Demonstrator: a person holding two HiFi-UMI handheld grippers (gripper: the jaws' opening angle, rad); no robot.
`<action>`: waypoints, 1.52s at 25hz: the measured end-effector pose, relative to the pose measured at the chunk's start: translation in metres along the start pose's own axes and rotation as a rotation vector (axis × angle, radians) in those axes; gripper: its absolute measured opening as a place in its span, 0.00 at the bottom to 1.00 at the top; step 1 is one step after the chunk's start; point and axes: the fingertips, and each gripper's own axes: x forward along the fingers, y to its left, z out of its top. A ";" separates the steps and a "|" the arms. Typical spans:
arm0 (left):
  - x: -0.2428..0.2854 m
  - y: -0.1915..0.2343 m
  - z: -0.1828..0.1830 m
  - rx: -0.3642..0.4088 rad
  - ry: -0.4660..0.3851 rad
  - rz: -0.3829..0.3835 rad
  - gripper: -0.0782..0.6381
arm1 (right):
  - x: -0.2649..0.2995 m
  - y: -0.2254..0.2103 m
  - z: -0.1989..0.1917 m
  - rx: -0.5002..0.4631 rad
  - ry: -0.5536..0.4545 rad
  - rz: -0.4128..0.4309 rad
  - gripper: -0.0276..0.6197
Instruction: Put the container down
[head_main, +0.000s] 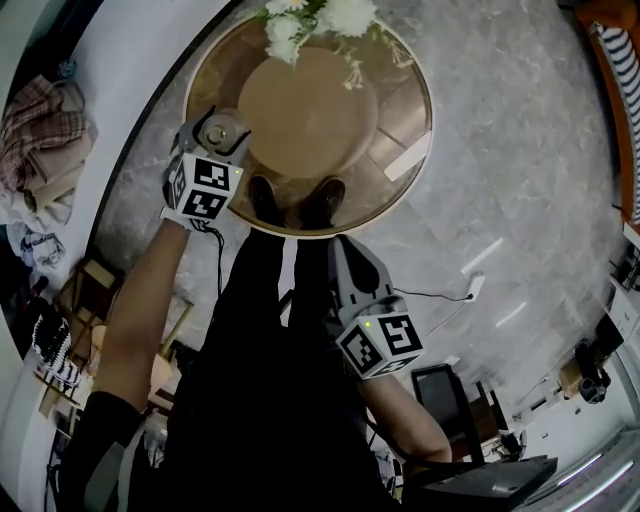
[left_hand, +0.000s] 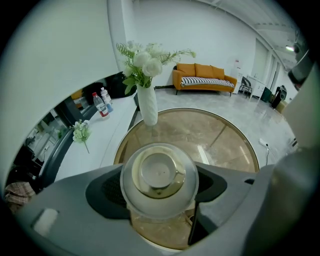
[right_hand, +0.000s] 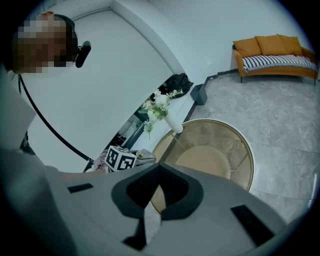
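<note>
A clear round container (left_hand: 159, 182) with a lid sits between the jaws of my left gripper (left_hand: 159, 192), which is shut on it from both sides. In the head view the left gripper (head_main: 222, 135) holds the container (head_main: 222, 128) above the left edge of the round glass table (head_main: 415, 150). My right gripper (head_main: 345, 250) hangs low beside the person's leg, off the table. In the right gripper view its jaws (right_hand: 156, 192) meet at the tips with nothing between them.
A white vase of white flowers (head_main: 310, 20) (left_hand: 147, 105) stands at the table's far edge. A curved white counter (left_hand: 100, 140) with bottles (left_hand: 101, 104) runs along the left. An orange sofa (left_hand: 202, 75) stands far back. A power strip (head_main: 475, 287) lies on the floor.
</note>
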 end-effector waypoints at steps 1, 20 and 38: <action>0.006 0.000 -0.001 -0.001 0.006 -0.005 0.59 | 0.002 -0.002 -0.003 0.005 0.005 -0.001 0.05; 0.074 0.006 -0.013 -0.027 0.021 -0.028 0.59 | 0.025 -0.026 -0.033 0.037 0.082 -0.030 0.05; 0.089 0.007 -0.018 -0.043 0.013 -0.031 0.59 | 0.029 -0.031 -0.046 0.052 0.112 -0.034 0.05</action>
